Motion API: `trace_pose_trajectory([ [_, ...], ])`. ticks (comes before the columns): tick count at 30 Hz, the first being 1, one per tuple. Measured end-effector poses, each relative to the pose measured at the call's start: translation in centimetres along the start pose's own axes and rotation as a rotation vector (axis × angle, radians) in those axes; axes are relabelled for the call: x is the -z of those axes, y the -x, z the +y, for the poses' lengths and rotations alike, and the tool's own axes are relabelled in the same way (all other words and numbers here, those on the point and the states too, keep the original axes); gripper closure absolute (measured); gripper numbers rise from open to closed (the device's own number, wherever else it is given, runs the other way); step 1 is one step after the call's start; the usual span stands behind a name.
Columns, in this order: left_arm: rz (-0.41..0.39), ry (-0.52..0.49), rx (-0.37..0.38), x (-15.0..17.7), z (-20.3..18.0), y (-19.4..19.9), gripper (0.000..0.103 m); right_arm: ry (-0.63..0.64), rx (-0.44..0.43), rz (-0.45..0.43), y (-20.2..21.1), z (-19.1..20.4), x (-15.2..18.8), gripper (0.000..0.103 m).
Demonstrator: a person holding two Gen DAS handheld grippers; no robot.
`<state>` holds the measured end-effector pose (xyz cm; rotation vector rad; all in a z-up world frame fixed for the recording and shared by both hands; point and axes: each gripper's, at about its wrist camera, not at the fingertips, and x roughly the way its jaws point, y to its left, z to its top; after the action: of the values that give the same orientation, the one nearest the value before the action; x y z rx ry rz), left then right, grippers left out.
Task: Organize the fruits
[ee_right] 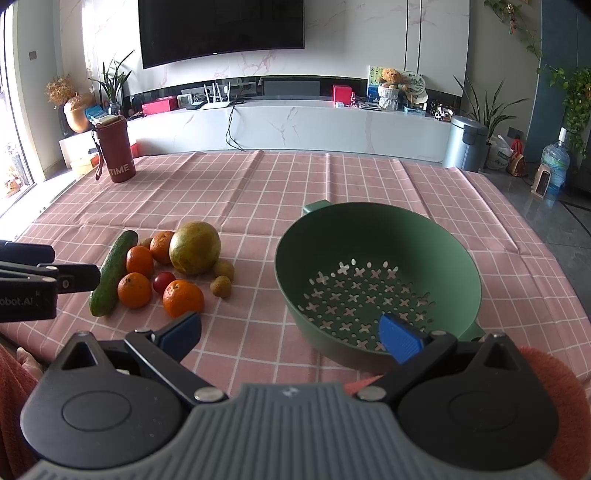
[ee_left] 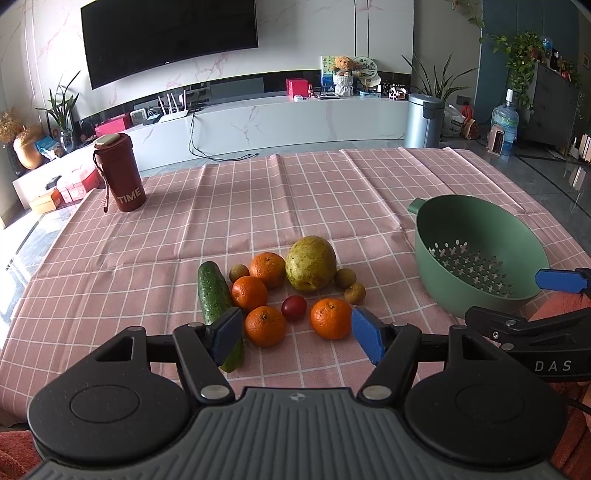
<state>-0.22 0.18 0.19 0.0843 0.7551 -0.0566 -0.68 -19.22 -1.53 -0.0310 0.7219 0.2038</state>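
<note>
Hovering with both sets of fingers spread wide and empty: left gripper [ee_left: 297, 332] over the fruit pile [ee_left: 291, 288] on the tabletop [ee_left: 147, 240], right gripper [ee_right: 291, 334] by the empty colander [ee_right: 376, 273]. Next, I'd pinch an orange [ee_left: 330, 318].

Pink checked tablecloth [ee_left: 258, 206] with visible fold creases, covering the table. At ten o'clock on the cloth, an upright dark red tumbler [ee_left: 120, 173] marked "TIME", with a wrist strap hanging down its side. Behind, at twelve o'clock, a wall-mounted dark television [ee_left: 168, 35] above a long white marble-patterned console [ee_left: 280, 120]; on the console, a white router [ee_left: 173, 109], a red box [ee_left: 297, 88] and a teddy bear [ee_left: 345, 64]. At two o'clock, a grey pedal bin [ee_left: 424, 120] on the floor, with a water bottle [ee_left: 505, 120] further right.
</note>
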Motion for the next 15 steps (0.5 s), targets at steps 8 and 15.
trace_pose_trajectory([
  [8, 0.001, 0.0, 0.0, 0.0, -0.01, -0.01, 0.023, 0.001, 0.002, 0.002, -0.03, -0.03, 0.12, 0.004],
  [15, -0.002, -0.001, 0.002, 0.02, -0.01, 0.01, 0.023, 0.001, 0.006, 0.007, -0.5, -0.18, 0.37, 0.004],
])
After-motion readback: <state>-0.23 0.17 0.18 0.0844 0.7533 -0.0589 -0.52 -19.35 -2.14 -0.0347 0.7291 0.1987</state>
